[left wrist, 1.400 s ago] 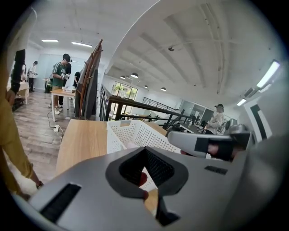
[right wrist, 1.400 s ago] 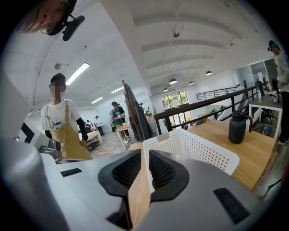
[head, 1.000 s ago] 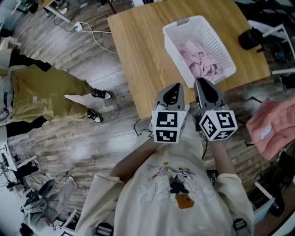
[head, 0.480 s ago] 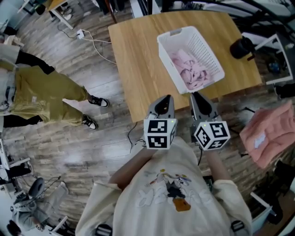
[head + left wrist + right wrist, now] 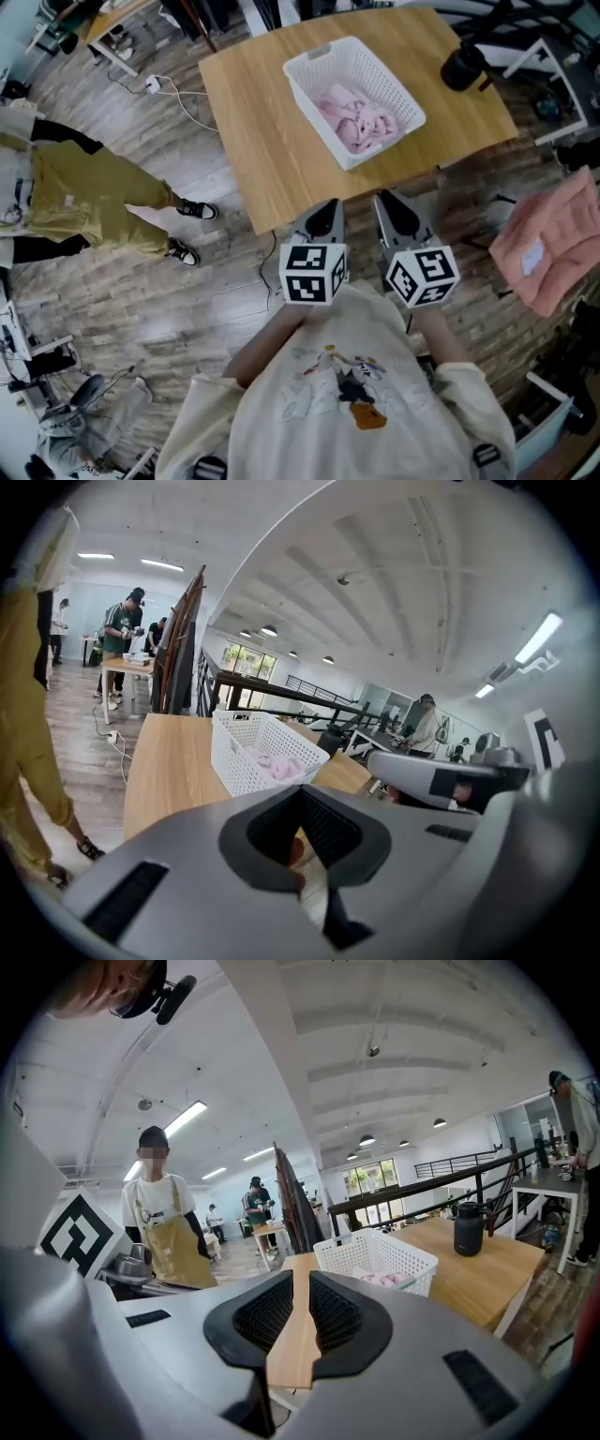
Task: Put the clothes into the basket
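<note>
A white slatted basket (image 5: 352, 98) stands on the wooden table (image 5: 253, 122) with pink clothes (image 5: 359, 117) lying inside it. Both grippers hang close to the person's chest, short of the table's near edge and side by side. My left gripper (image 5: 327, 208) is shut with nothing in it; in the left gripper view its pads (image 5: 302, 794) meet, and the basket (image 5: 253, 752) lies ahead. My right gripper (image 5: 387, 202) shows a narrow gap between its pads (image 5: 300, 1283), empty, with the basket (image 5: 375, 1255) and pink clothes (image 5: 384, 1280) beyond.
A black flask (image 5: 461, 66) stands on the table's far right corner. A pink cloth (image 5: 553, 244) lies on something off to the right of the table. A person in olive trousers (image 5: 84, 202) stands on the floor at the left, near a white cable (image 5: 183, 84).
The table and basket have slid up and left in the head view. Both grippers have drawn back from the table edge toward the body, still side by side.
</note>
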Tool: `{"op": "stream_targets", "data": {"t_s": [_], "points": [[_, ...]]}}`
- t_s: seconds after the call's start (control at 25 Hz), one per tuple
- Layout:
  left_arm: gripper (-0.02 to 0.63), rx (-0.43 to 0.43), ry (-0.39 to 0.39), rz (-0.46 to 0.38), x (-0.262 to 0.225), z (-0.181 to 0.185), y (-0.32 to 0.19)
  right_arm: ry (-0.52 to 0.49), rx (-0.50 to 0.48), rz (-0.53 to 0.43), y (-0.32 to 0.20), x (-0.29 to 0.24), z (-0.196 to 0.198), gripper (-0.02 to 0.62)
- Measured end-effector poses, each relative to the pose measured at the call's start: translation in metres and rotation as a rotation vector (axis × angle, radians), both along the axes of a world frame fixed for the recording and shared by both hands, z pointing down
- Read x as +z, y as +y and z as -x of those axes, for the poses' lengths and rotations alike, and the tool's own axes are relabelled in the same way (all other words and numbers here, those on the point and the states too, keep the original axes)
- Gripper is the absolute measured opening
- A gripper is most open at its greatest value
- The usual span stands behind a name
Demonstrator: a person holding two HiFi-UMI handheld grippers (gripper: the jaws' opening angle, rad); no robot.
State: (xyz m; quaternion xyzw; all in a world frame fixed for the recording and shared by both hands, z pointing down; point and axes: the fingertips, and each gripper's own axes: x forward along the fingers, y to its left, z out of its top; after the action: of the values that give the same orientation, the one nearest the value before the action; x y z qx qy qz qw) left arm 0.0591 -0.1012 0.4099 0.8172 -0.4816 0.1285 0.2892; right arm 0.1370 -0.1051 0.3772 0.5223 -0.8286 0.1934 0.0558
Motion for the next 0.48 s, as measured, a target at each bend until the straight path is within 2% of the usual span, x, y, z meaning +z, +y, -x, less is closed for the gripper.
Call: {"op": "stream_targets", "data": {"t_s": [0.24,0.48], "points": [[0.000,0.038,-0.016,-0.009,-0.006,-0.019,0.032,-0.089,-0.026,0.025,0.029,0.002,-0.010,0.067],[0.000,0.022,-0.013,0.004,-0.002,-0.022,0.061,-0.054,-0.063,0.029,0.054,0.007,-0.018,0.067]]}}
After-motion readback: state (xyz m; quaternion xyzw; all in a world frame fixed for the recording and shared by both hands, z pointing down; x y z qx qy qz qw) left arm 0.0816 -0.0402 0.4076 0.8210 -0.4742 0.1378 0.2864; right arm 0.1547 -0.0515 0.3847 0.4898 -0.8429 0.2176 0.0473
